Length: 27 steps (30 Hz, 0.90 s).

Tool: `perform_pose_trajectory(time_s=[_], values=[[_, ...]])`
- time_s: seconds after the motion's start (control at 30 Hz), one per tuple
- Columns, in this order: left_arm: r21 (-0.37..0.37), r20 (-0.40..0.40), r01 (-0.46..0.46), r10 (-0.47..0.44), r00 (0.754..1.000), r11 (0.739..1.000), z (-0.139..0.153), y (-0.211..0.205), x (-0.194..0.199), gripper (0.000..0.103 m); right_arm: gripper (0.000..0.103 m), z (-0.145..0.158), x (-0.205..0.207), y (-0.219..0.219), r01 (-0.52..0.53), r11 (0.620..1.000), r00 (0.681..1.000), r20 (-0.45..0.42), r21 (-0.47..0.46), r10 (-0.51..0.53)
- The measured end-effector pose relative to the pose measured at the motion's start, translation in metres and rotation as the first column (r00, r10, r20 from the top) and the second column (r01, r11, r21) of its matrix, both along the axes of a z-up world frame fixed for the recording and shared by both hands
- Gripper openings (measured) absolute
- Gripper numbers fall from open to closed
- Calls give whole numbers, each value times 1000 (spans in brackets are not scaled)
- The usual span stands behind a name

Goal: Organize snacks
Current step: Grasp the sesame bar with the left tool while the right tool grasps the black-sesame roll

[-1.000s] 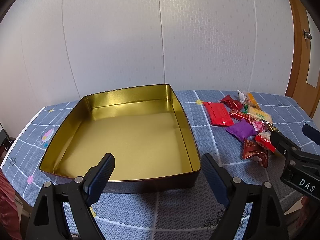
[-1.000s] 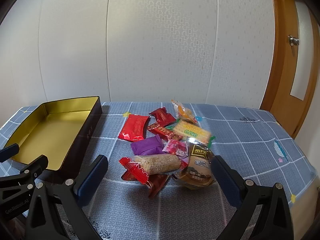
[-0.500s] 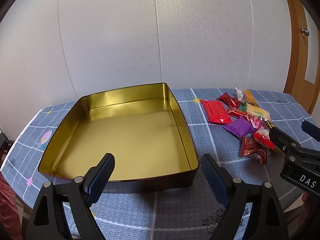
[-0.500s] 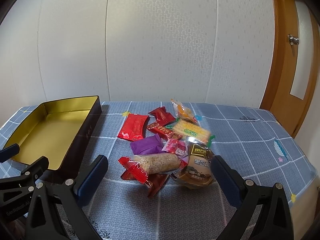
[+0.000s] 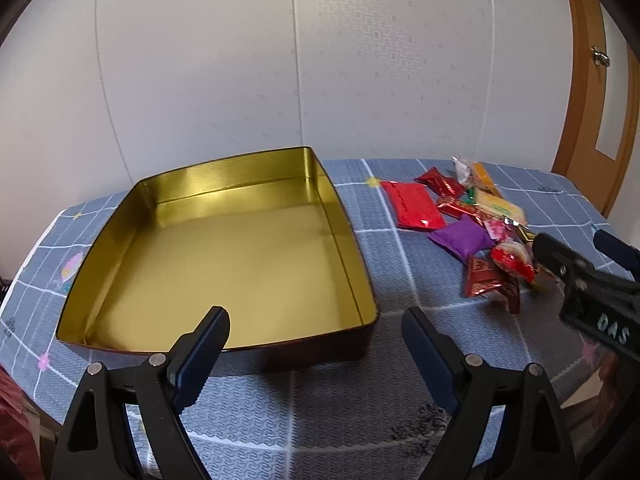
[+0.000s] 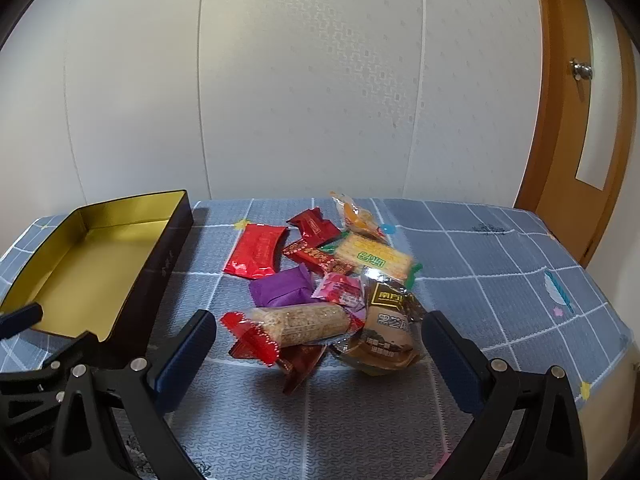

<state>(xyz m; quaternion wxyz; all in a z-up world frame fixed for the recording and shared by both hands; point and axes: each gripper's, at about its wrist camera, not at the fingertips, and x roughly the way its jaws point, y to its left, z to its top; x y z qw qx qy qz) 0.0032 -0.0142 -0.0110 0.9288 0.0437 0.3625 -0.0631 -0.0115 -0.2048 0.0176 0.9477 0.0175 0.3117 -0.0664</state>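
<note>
Both grippers, left (image 5: 314,322) and right (image 6: 320,330), hang spread wide and empty. Snacks (image 6: 320,280) sit piled beside the empty tin (image 5: 356,256), so I'd pinch the top cereal bar (image 6: 300,324) mid-body, not by its crinkly ends.

Left wrist view: low over the table's (image 5: 320,420) near edge, angled down, close on the tin (image 5: 224,248), snacks (image 5: 464,220) off right. Right wrist view: same height, close over the snacks (image 6: 320,280), tin (image 6: 92,264) at left. Shared: tin, snacks, tablecloth, wall.
</note>
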Motion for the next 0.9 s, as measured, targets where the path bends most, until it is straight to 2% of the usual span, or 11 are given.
perform_pose_trajectory(time_s=[0.2, 0.37, 0.53, 0.63, 0.7, 0.77, 0.9], values=[[-17, -8, 94, -94, 995, 995, -2, -8, -4, 89, 103, 0, 6, -27, 80, 997, 996, -31, 20, -79], [-18, -58, 179, -180, 982, 984, -9, -22, -4, 89, 103, -8, 11, -64, 161, 983, 983, -106, 92, -151], [-115, -73, 261, -270, 960, 958, -10, -31, -11, 89, 103, -21, 12, -94, 232, 965, 959, -195, 124, -206], [-165, -109, 287, -307, 945, 944, -13, -40, -7, 89, 103, -30, 12, -108, 273, 950, 941, -245, 150, -232], [-151, -91, 290, -306, 948, 945, -10, -46, -7, 89, 103, -35, 12, -116, 292, 941, 934, -264, 172, -242], [-139, -41, 300, -308, 950, 944, -4, -53, -8, 89, 103, -36, 12, -119, 286, 937, 937, -262, 203, -229], [-190, 9, 357, -362, 932, 915, 10, -67, 3, 89, 103, -37, 13, -120, 296, 937, 935, -254, 184, -246]])
